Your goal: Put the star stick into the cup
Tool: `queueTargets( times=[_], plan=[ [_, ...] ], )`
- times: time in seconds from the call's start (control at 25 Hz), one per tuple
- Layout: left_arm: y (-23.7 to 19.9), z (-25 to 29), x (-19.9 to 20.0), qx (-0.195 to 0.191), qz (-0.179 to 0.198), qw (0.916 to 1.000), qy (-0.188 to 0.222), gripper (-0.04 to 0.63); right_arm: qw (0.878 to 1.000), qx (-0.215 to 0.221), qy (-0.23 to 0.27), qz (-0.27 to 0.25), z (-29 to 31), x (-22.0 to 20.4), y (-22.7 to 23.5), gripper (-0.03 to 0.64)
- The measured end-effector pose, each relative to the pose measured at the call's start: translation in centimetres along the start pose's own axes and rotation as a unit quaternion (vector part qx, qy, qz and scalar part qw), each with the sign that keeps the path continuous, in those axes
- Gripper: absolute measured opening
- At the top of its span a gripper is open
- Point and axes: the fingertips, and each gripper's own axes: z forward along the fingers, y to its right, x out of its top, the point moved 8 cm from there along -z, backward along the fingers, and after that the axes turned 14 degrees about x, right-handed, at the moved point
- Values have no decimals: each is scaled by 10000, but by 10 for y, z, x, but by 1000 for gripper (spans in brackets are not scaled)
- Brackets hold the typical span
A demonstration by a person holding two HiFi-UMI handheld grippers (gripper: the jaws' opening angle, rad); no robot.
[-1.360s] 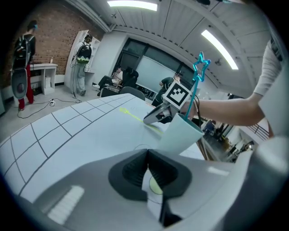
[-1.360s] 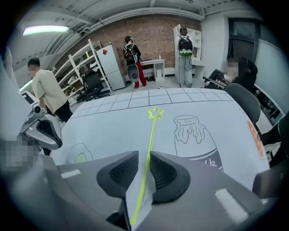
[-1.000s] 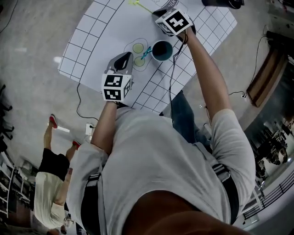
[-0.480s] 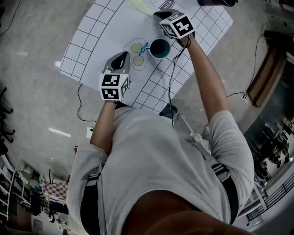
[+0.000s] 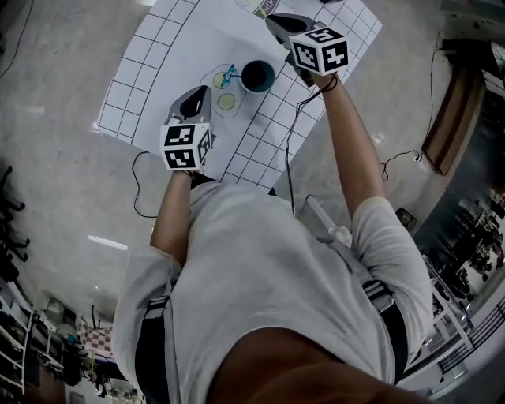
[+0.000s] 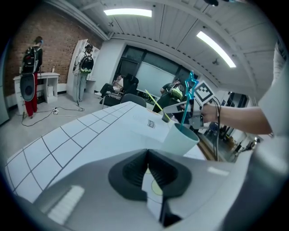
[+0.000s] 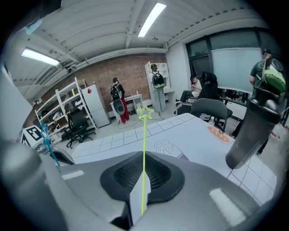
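A teal cup [image 5: 257,76] stands on the white gridded mat [image 5: 150,71] with a blue star stick [image 5: 229,76] leaning out of it. My right gripper [image 5: 276,22] hovers just beyond and right of the cup, shut on a yellow-green star stick [image 7: 144,153] that points away along the jaws, its star [image 7: 145,113] at the far end. My left gripper [image 5: 193,99] rests shut and empty at the near left of the cup. In the left gripper view the cup [image 6: 180,137] is ahead to the right, the blue stick [image 6: 189,94] rising from it.
A tall dark bottle [image 7: 255,131] stands on the mat's right side, past a printed milk carton outline [image 7: 168,148]. Two yellow-green printed circles [image 5: 226,100] lie beside the cup. A cable [image 5: 288,158] runs across the mat's near edge. People and chairs are in the background.
The right gripper with the yellow-green stick has shifted right of the cup. The left gripper has kept its place beside the cup. The head view has drifted.
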Motion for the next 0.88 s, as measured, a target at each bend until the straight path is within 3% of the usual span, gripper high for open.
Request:
queueTargets(
  times=[0.4, 0.52, 0.68, 0.88],
  plan=[
    [16, -20, 6, -21, 201, 9996, 189, 2, 9876, -45, 1491, 492, -64, 2, -30, 13],
    [20, -26, 7, -5, 241, 9995, 228, 2, 9756, 10, 2104, 625, -81, 6, -47, 14],
    [25, -30, 7, -21, 302, 9992, 264, 2, 9500, 69, 3005, 846, -94, 6, -74, 14],
    [30, -33, 6, -58, 375, 9989, 278, 2, 9334, -43, 3452, 981, -84, -11, -95, 14]
  ],
)
